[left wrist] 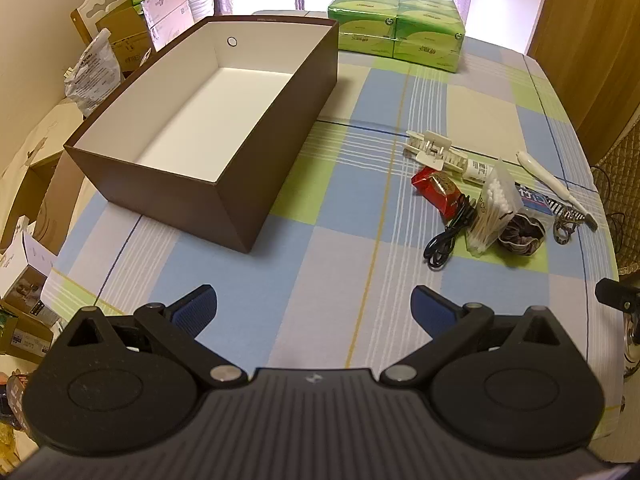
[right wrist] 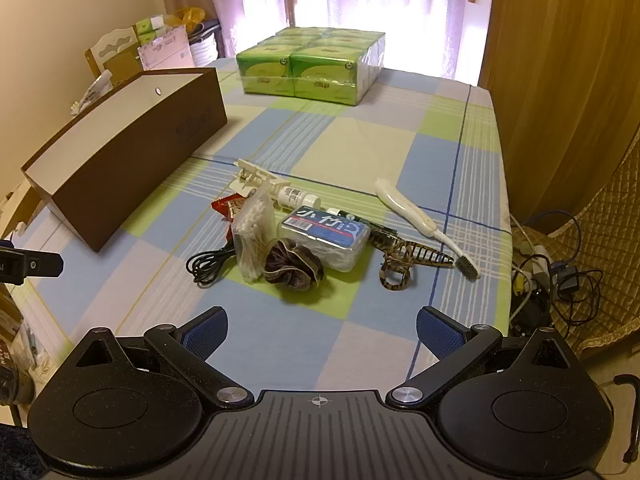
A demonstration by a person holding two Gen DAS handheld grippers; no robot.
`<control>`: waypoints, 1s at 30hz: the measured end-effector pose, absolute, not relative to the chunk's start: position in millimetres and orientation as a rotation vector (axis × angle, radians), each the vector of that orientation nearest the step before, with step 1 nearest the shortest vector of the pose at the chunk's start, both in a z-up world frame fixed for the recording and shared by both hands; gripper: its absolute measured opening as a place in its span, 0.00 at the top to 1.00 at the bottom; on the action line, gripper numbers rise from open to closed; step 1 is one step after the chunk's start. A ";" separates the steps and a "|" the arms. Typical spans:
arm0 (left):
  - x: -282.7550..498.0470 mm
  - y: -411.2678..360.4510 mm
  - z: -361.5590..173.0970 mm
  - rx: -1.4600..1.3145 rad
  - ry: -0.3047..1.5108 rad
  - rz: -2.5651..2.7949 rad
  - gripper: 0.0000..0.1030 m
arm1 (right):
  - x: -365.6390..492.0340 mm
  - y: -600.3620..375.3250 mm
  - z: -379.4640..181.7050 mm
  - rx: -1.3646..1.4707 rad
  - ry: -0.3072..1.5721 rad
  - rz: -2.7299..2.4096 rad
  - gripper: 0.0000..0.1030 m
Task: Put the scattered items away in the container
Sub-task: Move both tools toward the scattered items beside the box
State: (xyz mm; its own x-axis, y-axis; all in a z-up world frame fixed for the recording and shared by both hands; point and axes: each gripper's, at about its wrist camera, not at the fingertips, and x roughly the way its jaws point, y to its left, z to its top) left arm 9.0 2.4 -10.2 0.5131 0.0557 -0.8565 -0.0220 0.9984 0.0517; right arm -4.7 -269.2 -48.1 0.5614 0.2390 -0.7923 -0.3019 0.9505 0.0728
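Hovering with jaws apart, left gripper (left wrist: 314, 306) facing a checked cloth (left wrist: 344, 240) covering the bench, brown box (left wrist: 236, 200) sitting empty left, tissue packs (left wrist: 396, 26) backing onto curtains.
Holding wide too, right gripper (right wrist: 322, 330) overlooking a scrunchie (right wrist: 294, 266), cotton swabs (right wrist: 254, 230), toothbrush (right wrist: 420, 218) lying clustered right of the box.

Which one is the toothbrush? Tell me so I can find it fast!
Find the brown box on the checked tablecloth, then the pile of small things beside it. The toothbrush lies at the pile's far edge from the box: the only long white stick with dark bristles.
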 end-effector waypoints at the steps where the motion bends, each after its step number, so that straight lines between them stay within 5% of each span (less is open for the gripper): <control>1: 9.0 2.3 -10.2 0.036 1.031 0.047 0.01 | -4.7 -269.2 -48.1 -0.074 0.922 0.319 0.00; 30: 29.7 -19.9 -22.3 0.072 1.057 -0.016 0.01 | 9.1 -285.4 -55.2 -0.026 0.916 0.303 0.00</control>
State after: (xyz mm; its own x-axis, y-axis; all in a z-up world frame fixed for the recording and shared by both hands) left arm 29.7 -19.9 -22.3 0.4913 0.0213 -0.8707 0.0480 0.9975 0.0515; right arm 9.1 -285.4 -55.2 0.5698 0.2473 -0.7837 -0.2692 0.9572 0.1063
